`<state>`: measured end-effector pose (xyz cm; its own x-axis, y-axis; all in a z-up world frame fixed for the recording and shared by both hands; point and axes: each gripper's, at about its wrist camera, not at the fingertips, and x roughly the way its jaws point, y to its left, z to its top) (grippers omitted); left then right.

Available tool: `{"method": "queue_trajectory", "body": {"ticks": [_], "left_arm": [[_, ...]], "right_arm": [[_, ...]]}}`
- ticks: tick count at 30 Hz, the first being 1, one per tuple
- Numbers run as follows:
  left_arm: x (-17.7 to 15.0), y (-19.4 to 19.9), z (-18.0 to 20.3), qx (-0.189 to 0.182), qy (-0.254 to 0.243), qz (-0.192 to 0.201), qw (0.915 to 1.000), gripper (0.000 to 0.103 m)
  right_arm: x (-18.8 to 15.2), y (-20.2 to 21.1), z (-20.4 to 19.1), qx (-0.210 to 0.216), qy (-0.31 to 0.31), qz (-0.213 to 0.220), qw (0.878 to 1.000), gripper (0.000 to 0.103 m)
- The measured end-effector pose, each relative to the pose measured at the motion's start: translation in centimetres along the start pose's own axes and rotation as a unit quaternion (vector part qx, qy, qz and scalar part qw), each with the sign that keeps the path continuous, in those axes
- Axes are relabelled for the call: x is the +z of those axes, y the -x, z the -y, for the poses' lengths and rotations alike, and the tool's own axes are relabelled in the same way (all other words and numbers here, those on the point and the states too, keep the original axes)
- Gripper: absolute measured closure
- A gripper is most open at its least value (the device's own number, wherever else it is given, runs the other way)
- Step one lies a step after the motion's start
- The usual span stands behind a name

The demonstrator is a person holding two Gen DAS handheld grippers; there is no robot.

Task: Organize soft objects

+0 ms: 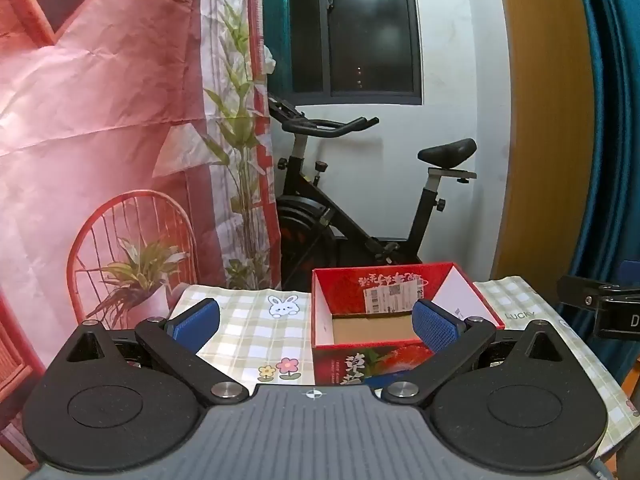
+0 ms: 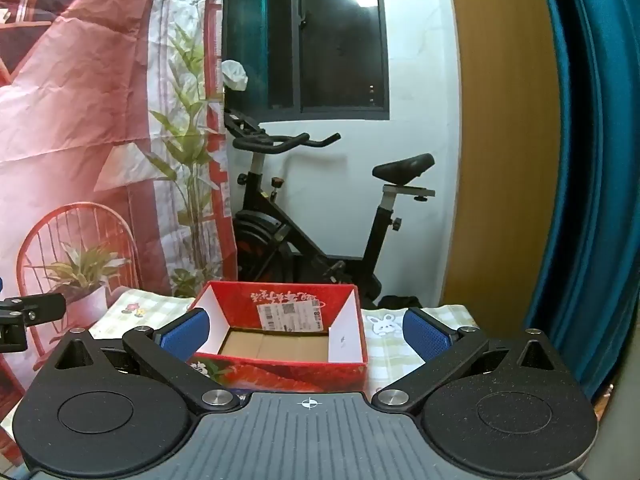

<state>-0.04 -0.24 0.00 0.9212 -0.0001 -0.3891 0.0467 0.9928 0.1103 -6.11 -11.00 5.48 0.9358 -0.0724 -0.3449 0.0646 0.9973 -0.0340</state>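
A red cardboard box with white inner walls and a bare brown floor stands open-topped on a green checked tablecloth. Nothing lies inside it. My left gripper hovers in front of the box, open wide, blue pads empty. In the right wrist view the same box sits straight ahead, and my right gripper is open wide with the box seen between its fingers, untouched. No soft object shows in either view. The right gripper's black body shows at the right edge of the left view.
A black exercise bike stands behind the table against a white wall. A red printed backdrop hangs at the left, a wooden panel and a teal curtain at the right. The tablecloth carries rabbit and flower prints.
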Motion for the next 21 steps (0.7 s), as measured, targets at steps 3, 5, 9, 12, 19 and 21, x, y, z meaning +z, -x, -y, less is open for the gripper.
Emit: {"method": "queue_trajectory", "body": {"ticks": [3,5,9,12,19,21], "left_arm": [[-0.4,0.2,-0.3,-0.003,0.011,0.015,0.9998,0.000],[-0.5,0.7,-0.2,-0.004,0.012,0.016,0.9998,0.000],[-0.7,0.7,-0.3,-0.003,0.014,0.012,0.9998,0.000],[-0.1,0.2,-0.5,-0.002,0.015,0.004,0.9999,0.000],[0.0,0.1,-0.5,-0.002,0.014,0.002,0.9999,0.000],[0.0,0.1,-0.4,-0.003,0.014,0.003,0.9999,0.000]], "right_arm": [[-0.2,-0.1,-0.3,0.002,-0.001,-0.004,1.000,0.000],[-0.3,-0.1,-0.6,0.002,-0.001,-0.007,1.000,0.000],[0.2,-0.4,0.2,-0.002,-0.003,-0.007,1.000,0.000],[0.3,-0.3,0.4,-0.002,-0.003,-0.009,1.000,0.000],[0.2,-0.7,0.4,-0.004,-0.006,-0.011,1.000,0.000],[0.2,-0.6,0.4,-0.004,-0.006,-0.011,1.000,0.000]]}}
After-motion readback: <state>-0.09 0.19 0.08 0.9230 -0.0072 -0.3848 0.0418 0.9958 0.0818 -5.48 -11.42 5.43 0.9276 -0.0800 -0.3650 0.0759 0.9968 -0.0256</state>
